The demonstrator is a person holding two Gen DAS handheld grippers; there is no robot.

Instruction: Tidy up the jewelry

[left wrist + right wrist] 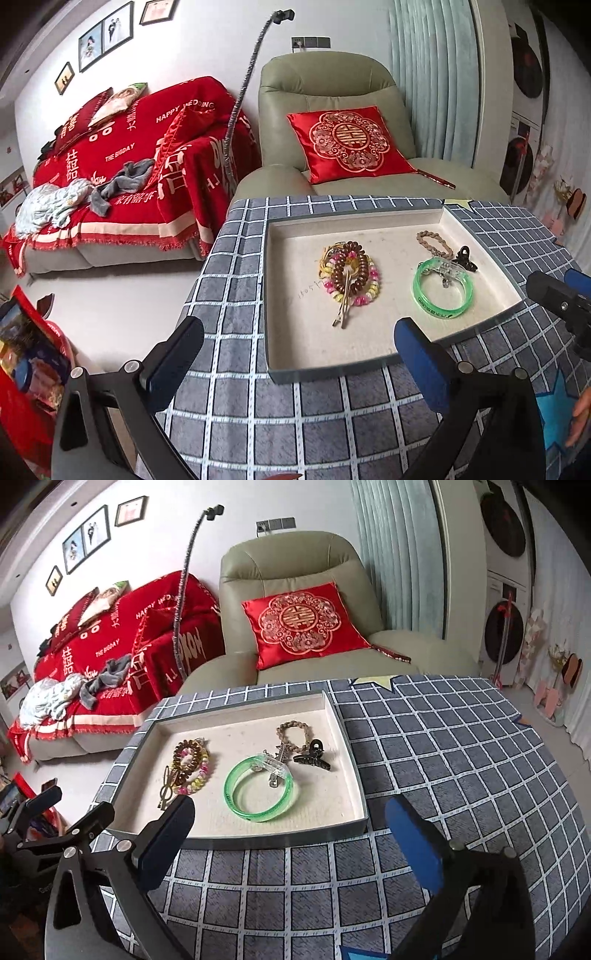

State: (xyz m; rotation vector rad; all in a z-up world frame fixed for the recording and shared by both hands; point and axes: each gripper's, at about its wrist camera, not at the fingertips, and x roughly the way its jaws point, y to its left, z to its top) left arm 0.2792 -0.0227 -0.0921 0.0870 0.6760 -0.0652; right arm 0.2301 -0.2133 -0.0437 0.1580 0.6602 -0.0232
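A shallow tray (280, 373) with a cream lining lies on the checked tablecloth; it also shows in the right wrist view (354, 753). In it lie a green bangle (443, 291) (258, 794), a pile of coil hair ties (351, 273) (190, 764) with a hairpin, a braided bracelet (434, 242) (293, 734), a black claw clip (465, 258) (314, 758) and a clear clip (275, 768). My left gripper (299, 350) is open and empty above the tray's near edge. My right gripper (291, 834) is open and empty at the tray's near edge.
The table carries a grey checked cloth (443, 746). A beige armchair (332, 99) with a red cushion stands behind the table. A sofa under a red blanket (122, 166) stands to the left. The right gripper shows at the right edge of the left wrist view (561, 299).
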